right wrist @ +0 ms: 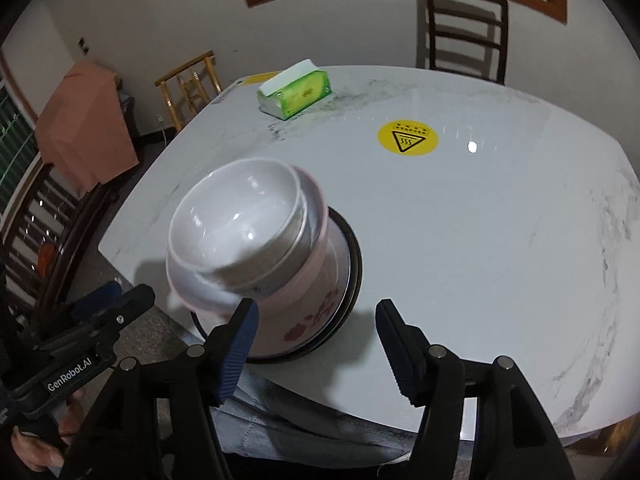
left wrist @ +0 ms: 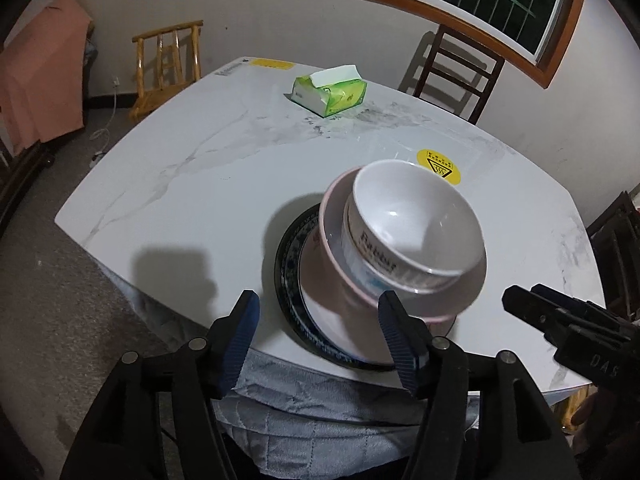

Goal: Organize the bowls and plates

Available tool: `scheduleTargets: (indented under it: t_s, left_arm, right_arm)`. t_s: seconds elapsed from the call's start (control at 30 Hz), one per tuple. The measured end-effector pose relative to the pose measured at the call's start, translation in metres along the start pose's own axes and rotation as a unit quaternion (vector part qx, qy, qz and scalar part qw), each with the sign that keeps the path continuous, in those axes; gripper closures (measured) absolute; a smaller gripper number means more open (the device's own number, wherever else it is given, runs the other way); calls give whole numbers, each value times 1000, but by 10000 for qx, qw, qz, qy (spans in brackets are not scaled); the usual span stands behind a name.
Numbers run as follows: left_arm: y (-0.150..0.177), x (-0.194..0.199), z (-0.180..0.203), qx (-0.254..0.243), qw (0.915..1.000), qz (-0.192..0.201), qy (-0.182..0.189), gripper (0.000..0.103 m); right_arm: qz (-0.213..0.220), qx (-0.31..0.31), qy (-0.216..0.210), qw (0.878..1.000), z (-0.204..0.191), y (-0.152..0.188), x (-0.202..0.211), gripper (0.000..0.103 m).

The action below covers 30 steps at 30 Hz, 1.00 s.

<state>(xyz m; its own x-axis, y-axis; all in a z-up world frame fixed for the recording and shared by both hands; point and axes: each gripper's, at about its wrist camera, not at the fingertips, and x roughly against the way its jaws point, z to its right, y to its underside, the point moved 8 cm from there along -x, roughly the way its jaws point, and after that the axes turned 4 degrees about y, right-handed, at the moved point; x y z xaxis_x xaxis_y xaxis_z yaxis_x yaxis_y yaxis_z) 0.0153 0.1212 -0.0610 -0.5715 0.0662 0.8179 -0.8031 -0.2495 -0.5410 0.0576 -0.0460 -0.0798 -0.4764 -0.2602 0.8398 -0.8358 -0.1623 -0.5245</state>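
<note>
Three pieces of crockery form one stack near the counter's (left wrist: pixel 192 184) front edge. In the left wrist view, the white bowl (left wrist: pixel 416 220) sits at centre right of the frame, nested in a pink bowl (left wrist: pixel 340 276), which rests on a dark-rimmed plate (left wrist: pixel 292 280) lying flat on the white marble-patterned counter. The white bowl carries printed lettering on its outer wall. The left gripper (left wrist: pixel 316 336) occupies the bottom of the frame with its fingers spread; nothing lies between them, and they stand clear of the stack, the right finger overlapping the plate's edge in the picture only. The right gripper (left wrist: pixel 560 320) enters at lower right; its opening cannot be judged from this angle. A green tissue box (left wrist: pixel 330 92) stands at upper centre, a yellow warning sticker (left wrist: pixel 438 166) just beyond the stack, and a wooden chair (left wrist: pixel 168 68) at upper left.

In the right wrist view, the same stack sits at centre left of the frame. The white bowl (right wrist: pixel 240 216) rests inside the pink bowl (right wrist: pixel 296 304), which shows red floral marks on its side, over the plate (right wrist: pixel 354 256). The right gripper (right wrist: pixel 316 332) at the bottom holds its fingers spread and empty, the left finger just in front of the pink bowl. The left gripper (right wrist: pixel 120 300) shows at lower left. The tissue box (right wrist: pixel 296 94) lies at upper centre, the sticker (right wrist: pixel 408 138) to the right.
</note>
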Motion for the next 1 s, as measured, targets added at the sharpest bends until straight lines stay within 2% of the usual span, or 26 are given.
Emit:
scheduleTargets:
  t_s: [0.23, 0.4, 0.6, 0.83, 1.0]
  left_arm:
    - [13, 1, 4, -64, 9995, 56, -314, 42]
    - [17, 3, 4, -85, 9985, 156, -516, 33]
    - [21, 2, 8, -100, 9983, 175, -550, 29]
    - [25, -2, 10, -127, 9981, 114, -584, 29]
    - [26, -4, 10, -135, 9981, 98, -600, 29]
  right_arm:
    - [23, 279, 18, 9996, -12, 22, -2, 40]
    - [95, 422, -35, 9991, -18, 32, 2, 40]
    - [69, 451, 16, 9990, -18, 39, 1, 37]
    - [10, 470, 69, 9989, -17, 44, -4, 25]
    - [-1, 477, 76, 9988, -18, 42, -6, 23]
